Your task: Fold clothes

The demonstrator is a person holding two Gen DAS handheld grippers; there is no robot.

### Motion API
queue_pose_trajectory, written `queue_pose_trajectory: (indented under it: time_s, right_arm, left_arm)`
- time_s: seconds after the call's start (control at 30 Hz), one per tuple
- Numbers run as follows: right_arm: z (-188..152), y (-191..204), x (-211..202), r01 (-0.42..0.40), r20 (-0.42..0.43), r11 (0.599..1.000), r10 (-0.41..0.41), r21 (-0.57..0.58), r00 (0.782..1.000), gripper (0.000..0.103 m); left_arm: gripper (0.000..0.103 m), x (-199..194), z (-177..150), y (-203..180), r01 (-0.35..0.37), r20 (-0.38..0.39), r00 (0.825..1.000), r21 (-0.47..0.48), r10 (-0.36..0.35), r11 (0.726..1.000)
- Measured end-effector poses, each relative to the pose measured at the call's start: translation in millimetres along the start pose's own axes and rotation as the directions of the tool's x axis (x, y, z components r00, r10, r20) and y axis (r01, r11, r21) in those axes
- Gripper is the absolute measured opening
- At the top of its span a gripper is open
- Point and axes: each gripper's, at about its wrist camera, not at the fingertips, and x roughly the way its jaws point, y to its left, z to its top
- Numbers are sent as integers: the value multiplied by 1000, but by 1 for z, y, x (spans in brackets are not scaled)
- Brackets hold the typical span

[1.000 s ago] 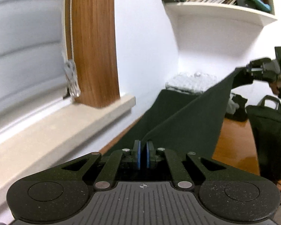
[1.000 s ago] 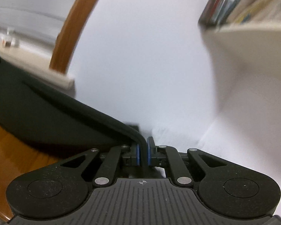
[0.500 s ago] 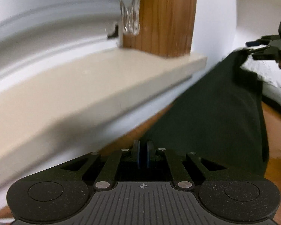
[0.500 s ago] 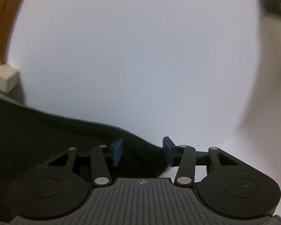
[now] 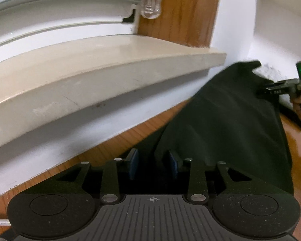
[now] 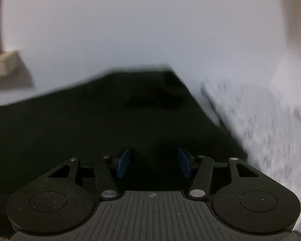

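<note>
My left gripper (image 5: 153, 165) and right gripper (image 6: 153, 161) both gape over the dark green cloth (image 5: 226, 120) on the glossy wooden counter (image 5: 118, 148), under a cream windowsill (image 5: 90, 70) and white wall (image 6: 130, 30).

Matte black left gripper (image 5: 153, 165), blue-padded fingers (image 5: 133, 163), silver pivot screws (speckled discs), ribbed grey base

The left wrist view sits low over the wooden counter (image 5: 118, 146), close to it, facing the window sill (image 5: 102, 64) and white wall, with the other gripper at its right edge. The right wrist view looks along its fingers (image 6: 123, 161) at the same wall, very near. Both share the dark garment (image 5: 226, 120) (image 6: 90, 120) and the sill end (image 6: 8, 64)
</note>
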Motion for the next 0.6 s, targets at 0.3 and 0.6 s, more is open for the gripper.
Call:
queue_pose_trajectory:
  time_s: [0.3, 0.6]
  right_arm:
    - [-48, 4, -62, -18, 37, 1000, 18, 6, 999, 52]
    - [-44, -43, -77, 56, 132, 971, -88, 233, 987, 58]
  left_arm:
    - [37, -29, -26, -3, 32, 2, 999, 13, -32, 999]
    - [37, -35, -31, -5, 23, 7, 1000, 21, -23, 1000]
